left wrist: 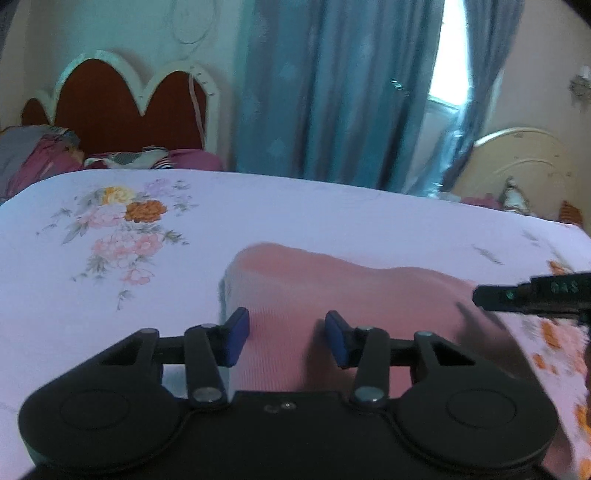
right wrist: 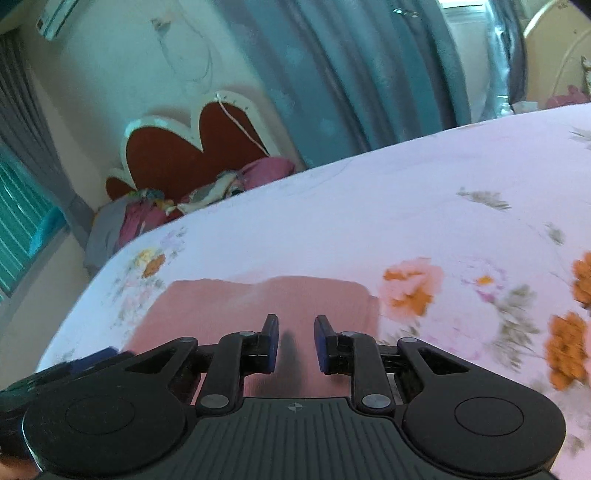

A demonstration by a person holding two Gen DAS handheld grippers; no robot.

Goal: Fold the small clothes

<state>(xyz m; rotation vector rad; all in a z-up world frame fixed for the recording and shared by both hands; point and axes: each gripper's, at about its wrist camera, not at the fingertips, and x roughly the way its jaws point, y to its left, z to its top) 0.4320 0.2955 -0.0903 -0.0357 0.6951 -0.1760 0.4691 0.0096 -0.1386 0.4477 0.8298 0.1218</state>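
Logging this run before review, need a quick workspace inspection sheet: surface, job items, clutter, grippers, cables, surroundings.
Surface: bed sheet, white with flower print, lying smooth.
Job's things: one pink garment, flat on the sheet near the front edge; edges blurred.
Clutter: heap of bedding at the headboard end, away from the garment.
Grippers: left hand-held gripper open over the garment, nothing between its pads. Right hand-held gripper has a narrow gap, over the garment, no cloth pinched.
Cables: thin cord hanging on the red headboard; none on the sheet.
Surroundings: blue curtains, bright window gap, cream second headboard, wall air conditioner.
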